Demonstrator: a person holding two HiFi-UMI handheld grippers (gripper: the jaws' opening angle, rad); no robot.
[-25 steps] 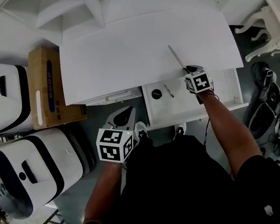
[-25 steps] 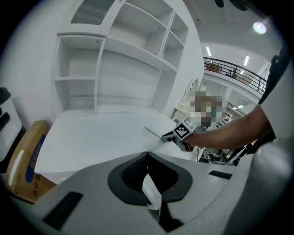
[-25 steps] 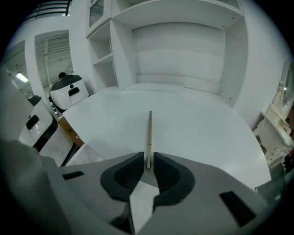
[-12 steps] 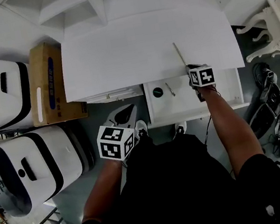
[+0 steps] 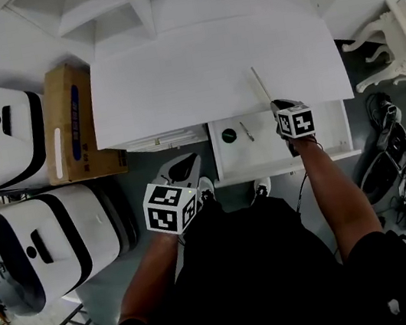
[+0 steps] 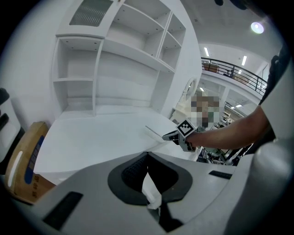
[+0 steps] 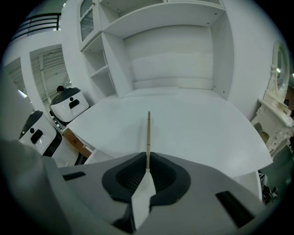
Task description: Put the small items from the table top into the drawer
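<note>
While over table point(image 5: 171, 70), stick point(image 5: 260, 85) in fingers point(image 7: 127, 177)

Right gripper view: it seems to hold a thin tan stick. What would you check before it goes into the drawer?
1. Grip: ok. The right gripper has its jaws shut on the near end of the thin tan stick.
2. White drawer open: ok.
3. Room inside: ok. There is bare floor to the right of the dark round item and the small metal piece.
4. Stick over the drawer: not ok. It reaches out over the white table top.
5. Stick lifted off the table: cannot tell.
6. Left gripper clear: ok. It is shut, empty and off to the drawer's left.
</note>
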